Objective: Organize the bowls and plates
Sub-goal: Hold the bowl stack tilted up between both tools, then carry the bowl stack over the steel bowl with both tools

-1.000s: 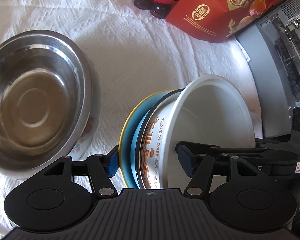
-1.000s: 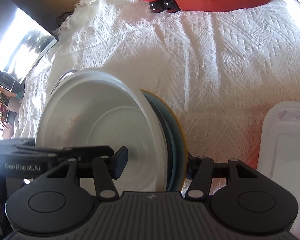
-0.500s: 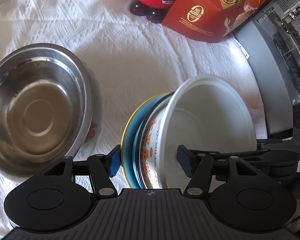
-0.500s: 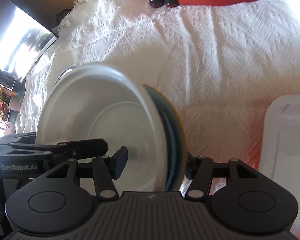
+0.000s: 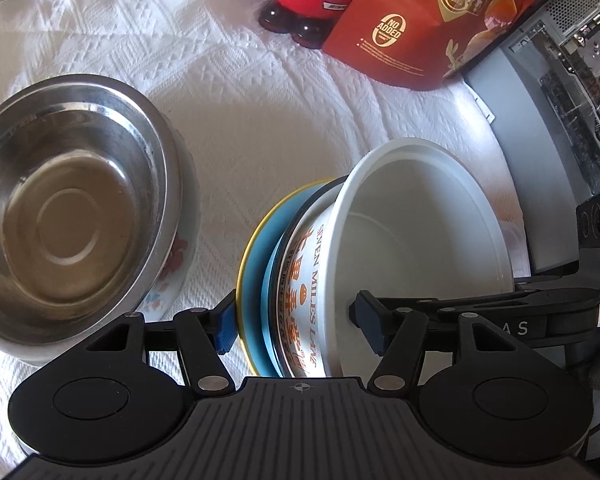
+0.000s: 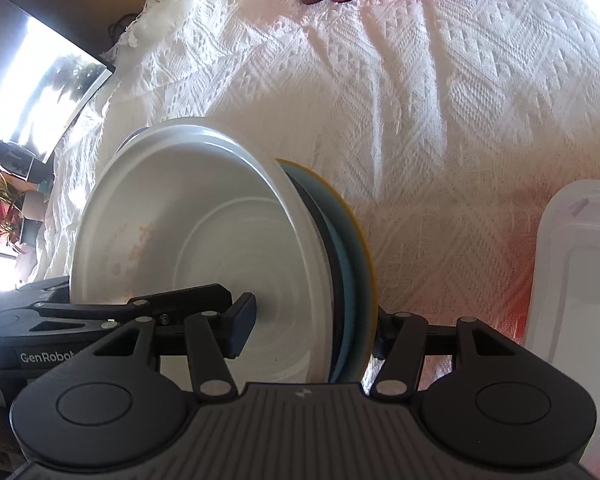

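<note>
Left wrist view: both grippers' fingers [image 5: 225, 322] pinch the white bowl [image 5: 420, 236] and blue plate [image 5: 256, 276] stack on edge, bowl mouth facing right.

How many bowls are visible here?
2: a steel bowl on the cloth at left, and a white printed bowl held by both grippers. More may be hidden.

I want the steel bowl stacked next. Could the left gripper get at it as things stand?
Probably not yet: the left gripper is clamped on the white bowl and blue plate. The steel bowl sits uncovered beside it.
</note>
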